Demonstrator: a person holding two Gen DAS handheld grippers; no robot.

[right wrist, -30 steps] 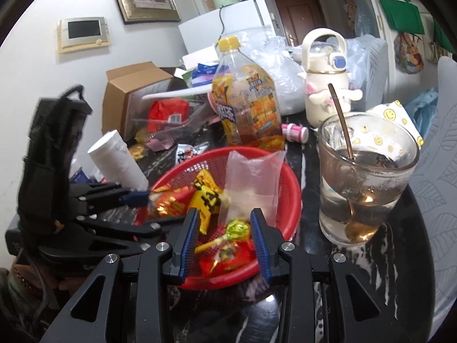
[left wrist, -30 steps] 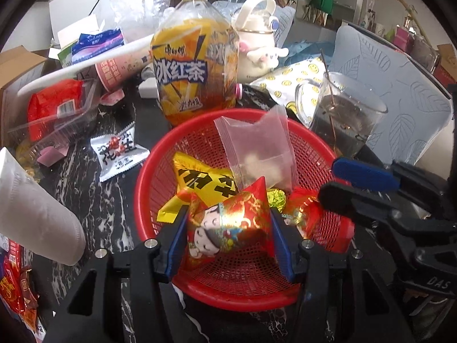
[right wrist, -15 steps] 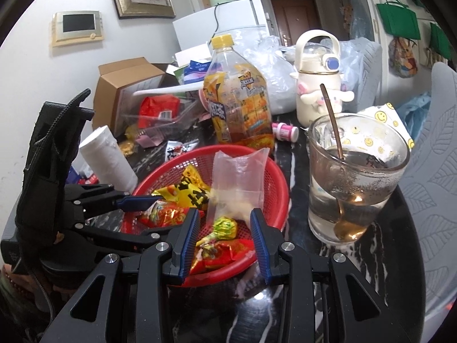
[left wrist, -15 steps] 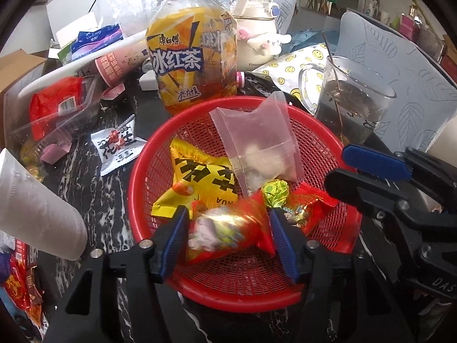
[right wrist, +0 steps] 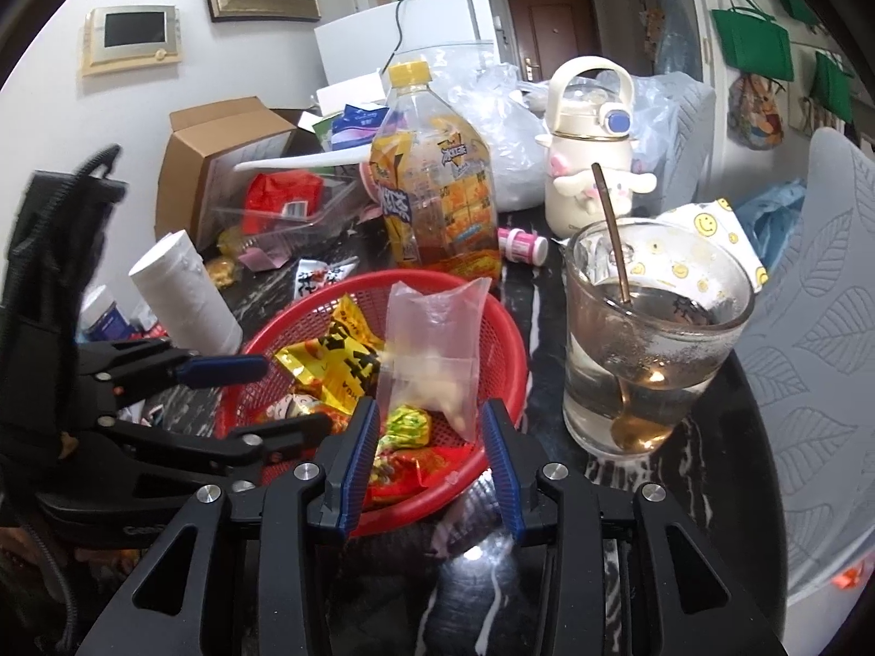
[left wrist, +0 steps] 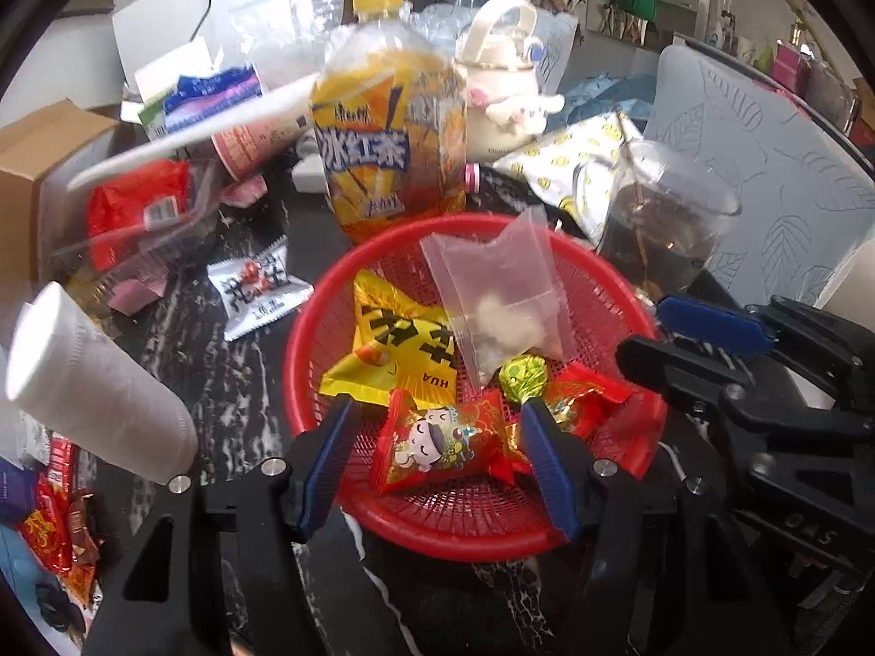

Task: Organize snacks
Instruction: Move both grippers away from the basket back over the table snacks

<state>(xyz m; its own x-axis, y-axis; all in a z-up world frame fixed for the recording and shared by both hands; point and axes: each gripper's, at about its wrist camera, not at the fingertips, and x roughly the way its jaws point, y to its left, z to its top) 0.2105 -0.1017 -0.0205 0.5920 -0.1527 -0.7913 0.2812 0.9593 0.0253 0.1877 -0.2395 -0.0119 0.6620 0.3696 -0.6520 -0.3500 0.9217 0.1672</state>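
Observation:
A red mesh basket (left wrist: 306,339) (right wrist: 508,328) stands on the dark marble table. In it lie a yellow packet (left wrist: 399,350), a clear bag (left wrist: 497,295), a green foil candy (left wrist: 524,377) and red wrappers (left wrist: 585,399). A red packet with a cartoon child (left wrist: 443,445) rests on the basket floor between the jaws of my left gripper (left wrist: 437,410), which is open and not pressing it. My right gripper (right wrist: 431,410) hovers over the basket's near rim. Its jaws are opening slightly around the green candy (right wrist: 407,426) without gripping it. A white packet (left wrist: 257,290) lies outside the basket.
An iced tea bottle (left wrist: 388,126) stands just behind the basket. To the right stands a glass of water with a spoon (right wrist: 651,339). A white paper roll (left wrist: 93,382) lies on the left. A cream flask (right wrist: 590,164), a cardboard box (right wrist: 219,164) and a clear tray (left wrist: 136,213) crowd the back.
My left gripper's jaws have spread and let go of the red cartoon packet, which now lies loose in the basket. My right gripper has stayed over the basket's rim.

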